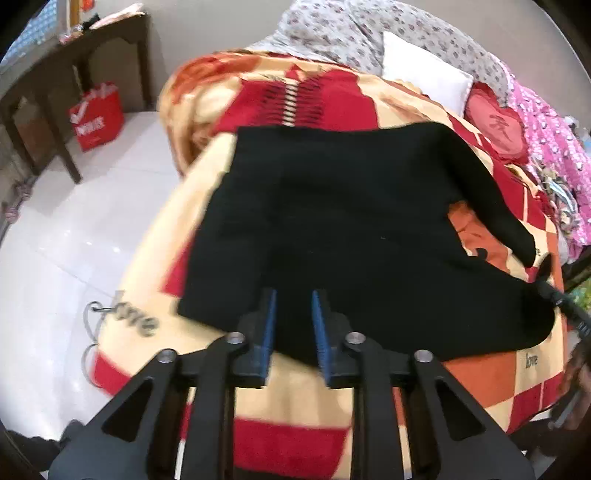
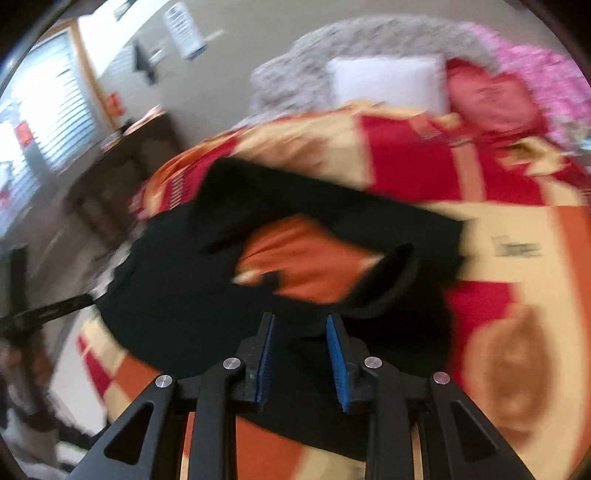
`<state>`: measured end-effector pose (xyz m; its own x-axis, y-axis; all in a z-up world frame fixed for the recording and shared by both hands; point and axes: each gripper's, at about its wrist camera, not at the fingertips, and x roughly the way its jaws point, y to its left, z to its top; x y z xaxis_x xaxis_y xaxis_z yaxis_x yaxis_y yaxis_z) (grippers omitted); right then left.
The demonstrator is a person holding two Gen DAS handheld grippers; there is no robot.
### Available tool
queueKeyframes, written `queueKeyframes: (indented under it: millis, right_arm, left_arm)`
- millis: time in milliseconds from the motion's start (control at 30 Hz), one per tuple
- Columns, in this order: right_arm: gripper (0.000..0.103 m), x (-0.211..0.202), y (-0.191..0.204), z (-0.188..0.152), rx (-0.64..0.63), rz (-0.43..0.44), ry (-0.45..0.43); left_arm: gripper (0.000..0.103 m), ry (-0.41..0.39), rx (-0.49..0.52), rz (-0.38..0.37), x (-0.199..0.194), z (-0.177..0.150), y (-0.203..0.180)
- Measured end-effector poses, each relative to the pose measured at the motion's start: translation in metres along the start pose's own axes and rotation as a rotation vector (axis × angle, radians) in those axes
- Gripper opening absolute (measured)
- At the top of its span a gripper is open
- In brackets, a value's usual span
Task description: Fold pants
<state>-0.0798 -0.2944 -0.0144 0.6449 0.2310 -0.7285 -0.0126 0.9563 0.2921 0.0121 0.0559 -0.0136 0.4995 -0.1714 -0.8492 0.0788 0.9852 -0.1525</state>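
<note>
Black pants [image 1: 332, 229] lie spread on a red, orange and cream patterned blanket [image 1: 303, 398] on a bed. One leg bends away to the right, leaving a gap of orange blanket. My left gripper [image 1: 293, 295] is open, its blue pads just above the near edge of the pants, holding nothing. In the blurred right wrist view the pants [image 2: 177, 288] lie ahead with a leg end curled up [image 2: 388, 280]. My right gripper [image 2: 300, 319] is open over the near black cloth, holding nothing.
A white pillow [image 1: 424, 70], a red heart cushion [image 1: 495, 125], grey floral bedding [image 1: 351, 29] and pink cloth [image 1: 554, 147] lie at the bed's far end. A dark wooden table [image 1: 74, 70] and a red bag [image 1: 98, 114] stand on the white tiled floor at left.
</note>
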Motion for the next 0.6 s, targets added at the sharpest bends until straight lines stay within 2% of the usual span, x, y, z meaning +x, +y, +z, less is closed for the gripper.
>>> queueKeyframes:
  millis: [67, 133, 167, 233, 300, 367, 467, 500, 567, 600]
  right_arm:
    - [0.027, 0.026, -0.001, -0.004, 0.014, 0.027, 0.068]
    - [0.027, 0.046, -0.005, -0.008, 0.004, -0.010, 0.160]
    - [0.027, 0.041, -0.006, -0.007, -0.020, -0.014, 0.136]
    - [0.028, 0.030, -0.007, -0.003, -0.034, -0.106, 0.136]
    - [0.031, 0.011, -0.017, 0.001, -0.053, -0.237, 0.102]
    - [0.032, -0.006, -0.042, 0.000, -0.016, -0.419, 0.105]
    - [0.033, -0.029, -0.077, -0.003, 0.063, -0.581, 0.112]
    - [0.033, -0.037, -0.081, -0.002, 0.088, -0.563, 0.091]
    - [0.033, -0.048, -0.075, 0.006, 0.101, -0.444, 0.041]
    - [0.033, -0.050, -0.067, 0.012, 0.085, -0.417, 0.021]
  left_arm:
    - [0.026, 0.022, -0.015, 0.005, 0.015, 0.001, -0.003]
    - [0.026, 0.046, -0.014, 0.020, 0.037, 0.002, -0.009]
    - [0.026, 0.067, -0.016, 0.032, 0.046, 0.002, -0.010]
    - [0.028, 0.031, -0.004, 0.056, 0.047, 0.004, -0.014]
    - [0.028, 0.058, 0.007, 0.053, 0.047, 0.009, -0.016]
    - [0.028, 0.056, -0.001, 0.032, 0.046, 0.013, -0.013]
    - [0.028, 0.062, -0.007, 0.021, 0.047, 0.017, -0.011]
    - [0.028, 0.058, -0.009, 0.019, 0.047, 0.018, -0.010]
    - [0.028, 0.058, -0.013, 0.019, 0.047, 0.019, -0.009]
    - [0.028, 0.058, -0.015, 0.017, 0.048, 0.020, -0.010]
